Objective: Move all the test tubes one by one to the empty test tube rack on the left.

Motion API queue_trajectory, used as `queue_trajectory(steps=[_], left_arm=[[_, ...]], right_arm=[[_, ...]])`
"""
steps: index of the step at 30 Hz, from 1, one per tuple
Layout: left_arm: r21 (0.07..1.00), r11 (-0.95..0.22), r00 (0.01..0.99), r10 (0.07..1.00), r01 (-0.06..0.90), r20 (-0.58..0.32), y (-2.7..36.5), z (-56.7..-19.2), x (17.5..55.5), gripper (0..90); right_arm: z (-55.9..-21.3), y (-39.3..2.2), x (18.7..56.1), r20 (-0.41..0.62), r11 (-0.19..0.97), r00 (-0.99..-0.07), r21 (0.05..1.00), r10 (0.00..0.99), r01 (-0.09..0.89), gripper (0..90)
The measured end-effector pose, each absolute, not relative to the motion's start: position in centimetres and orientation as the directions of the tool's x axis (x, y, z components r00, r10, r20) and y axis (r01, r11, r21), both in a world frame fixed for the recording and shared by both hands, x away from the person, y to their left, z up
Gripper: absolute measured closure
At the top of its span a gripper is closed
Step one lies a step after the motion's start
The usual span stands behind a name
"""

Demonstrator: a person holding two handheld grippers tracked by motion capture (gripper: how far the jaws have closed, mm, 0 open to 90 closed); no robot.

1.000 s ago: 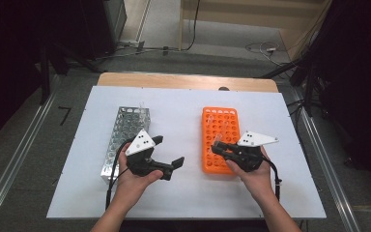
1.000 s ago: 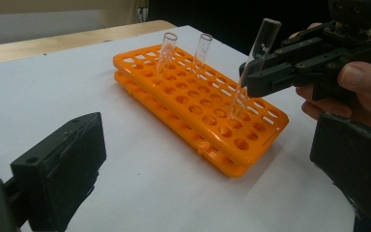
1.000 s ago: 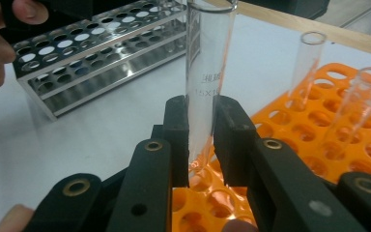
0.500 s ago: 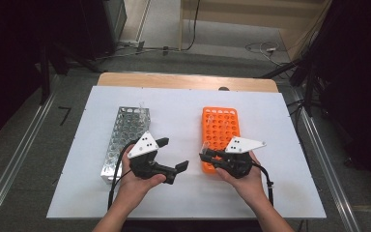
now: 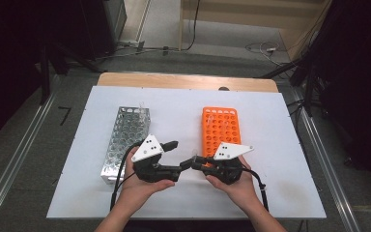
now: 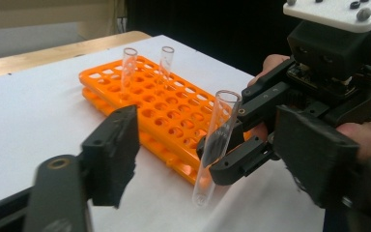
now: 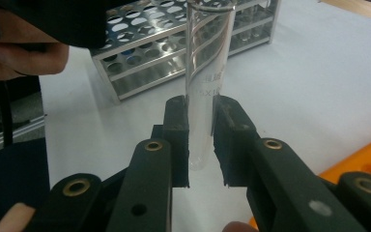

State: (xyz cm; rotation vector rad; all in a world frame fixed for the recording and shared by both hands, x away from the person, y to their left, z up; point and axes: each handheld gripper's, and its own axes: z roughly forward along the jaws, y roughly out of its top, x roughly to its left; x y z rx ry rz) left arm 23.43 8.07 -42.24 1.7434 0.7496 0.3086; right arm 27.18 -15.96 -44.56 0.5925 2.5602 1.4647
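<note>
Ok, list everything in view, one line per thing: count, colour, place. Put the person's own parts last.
orange rack: 1, orange, right half of the white sheet.
metal rack: 1, silver, left half of the sheet.
held tube: 1, clear glass, upright between the right gripper's jaws, in front of the orange rack.
racked tubes: 2 in the orange rack, clear, upright at its far end; the metal rack's far end seems to hold more, count unclear.
white sheet: 1, white, covering the table.
table: 1, wood edge at the far side.
left gripper: 1, black, jaws open, facing the right one.
right gripper: 1, black, shut on the tube.
hands: 2, one per gripper.
</note>
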Motion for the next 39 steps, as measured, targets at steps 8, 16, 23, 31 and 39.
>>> queue_trajectory(steps=[8, 16, 23, 31, 39], left_arm=[[0.933, -0.173, 0.781, 0.606, 0.316, -0.152, 7.5, -42.4, 23.3, 50.5], [0.932, -0.195, 0.794, 0.592, 0.306, -0.137, 7.1, -42.6, 23.1, 63.2], [0.935, -0.196, 0.801, 0.584, 0.295, -0.130, 7.1, -42.6, 23.0, 73.5], [0.936, -0.195, 0.796, 0.593, 0.292, -0.125, 7.2, -42.5, 23.0, 75.9], [0.937, -0.176, 0.776, 0.616, 0.302, -0.134, 7.8, -42.1, 23.5, 76.0]], right_arm=[[-44.5, -15.2, 26.6, 0.074, 0.462, -0.925, 0.850, 0.372, 0.253, 74.3], [-44.2, -14.7, 26.1, 0.088, 0.465, -0.934, 0.848, 0.347, 0.253, 74.4], [-44.1, -14.5, 25.9, 0.083, 0.468, -0.937, 0.849, 0.338, 0.244, 74.4], [-44.0, -14.6, 26.0, 0.092, 0.463, -0.936, 0.850, 0.339, 0.251, 74.2], [-43.7, -15.2, 26.2, 0.102, 0.440, -0.936, 0.861, 0.338, 0.253, 53.1]])
